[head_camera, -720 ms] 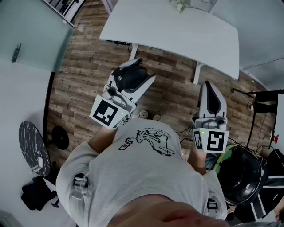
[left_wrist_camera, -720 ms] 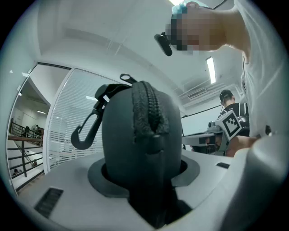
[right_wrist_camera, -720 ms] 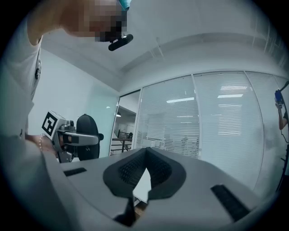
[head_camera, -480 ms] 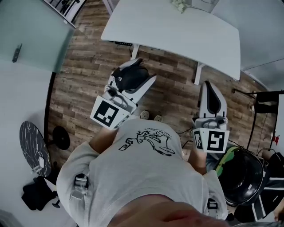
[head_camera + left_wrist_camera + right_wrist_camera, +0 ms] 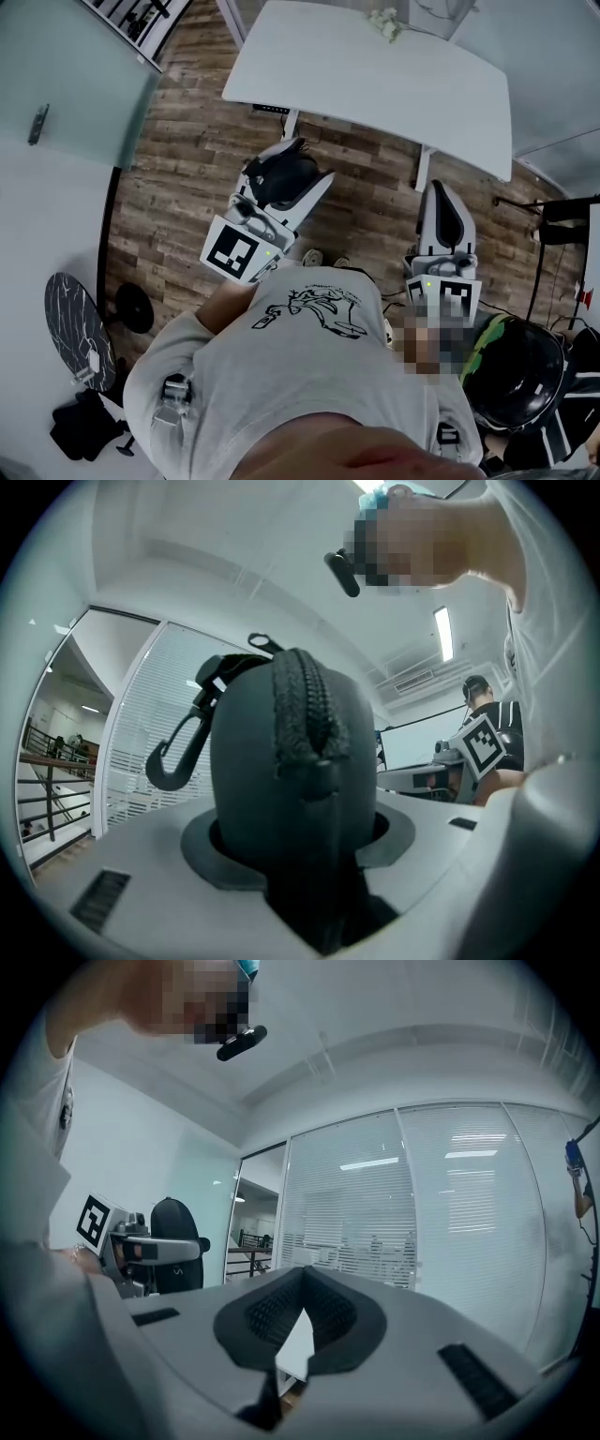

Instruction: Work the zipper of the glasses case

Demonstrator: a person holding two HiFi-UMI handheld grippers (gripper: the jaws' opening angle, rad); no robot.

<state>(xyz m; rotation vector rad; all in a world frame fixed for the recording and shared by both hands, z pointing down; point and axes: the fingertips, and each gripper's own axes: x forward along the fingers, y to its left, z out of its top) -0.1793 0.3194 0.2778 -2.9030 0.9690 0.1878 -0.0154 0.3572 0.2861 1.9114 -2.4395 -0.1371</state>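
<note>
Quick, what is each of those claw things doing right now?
Left gripper: closed on the glasses case.
Right gripper: closed, holding nothing.

The right gripper [image 5: 301,1279], fingers together and empty, faces a glass wall [image 5: 328,1194] with what look like blinds [image 5: 478,1213].
</note>
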